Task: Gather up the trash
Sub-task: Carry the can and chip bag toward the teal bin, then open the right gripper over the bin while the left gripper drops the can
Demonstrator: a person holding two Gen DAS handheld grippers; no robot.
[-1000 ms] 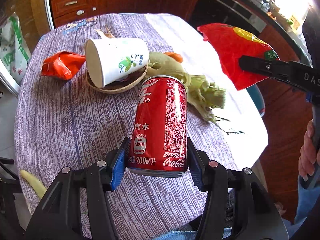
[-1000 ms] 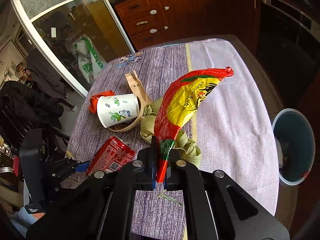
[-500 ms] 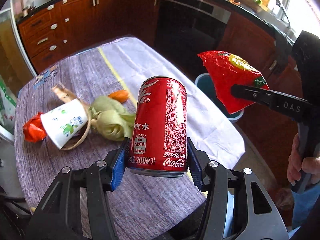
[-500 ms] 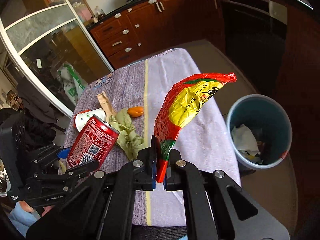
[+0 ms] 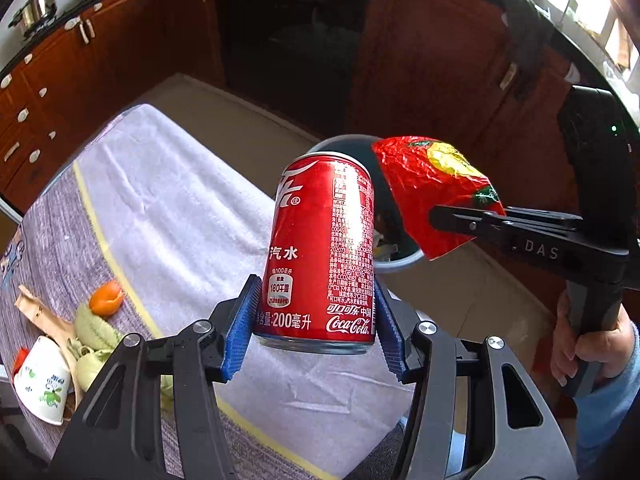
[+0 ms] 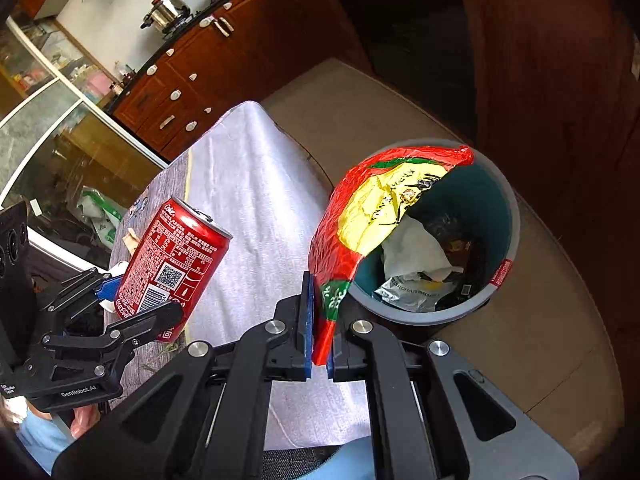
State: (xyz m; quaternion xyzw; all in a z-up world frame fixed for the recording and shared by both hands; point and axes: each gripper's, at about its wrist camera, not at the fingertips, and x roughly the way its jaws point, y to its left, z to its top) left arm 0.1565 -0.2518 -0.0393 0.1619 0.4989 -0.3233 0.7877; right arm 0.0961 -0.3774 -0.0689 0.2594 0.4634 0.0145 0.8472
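My left claw (image 5: pixel 316 334) had its ribbed blue pads clamped on a smooth red soda can (image 5: pixel 322 248), held above the cloth-covered surface (image 5: pixel 168 216). My right claw (image 6: pixel 318 344) was pinched tight on a crinkly red-and-yellow foil wrapper (image 6: pixel 368 216), hanging right over the round grey bin (image 6: pixel 506 216) on the floor, half full of crumpled paper.

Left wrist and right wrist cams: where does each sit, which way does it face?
Left wrist: on the left claw, looking down along its fingers at the cola can it grips; a hand shows.
Right wrist: on the right claw, facing the trash bin, gripping the snack wrapper.
Shared: can, wrapper, bin, tablecloth.
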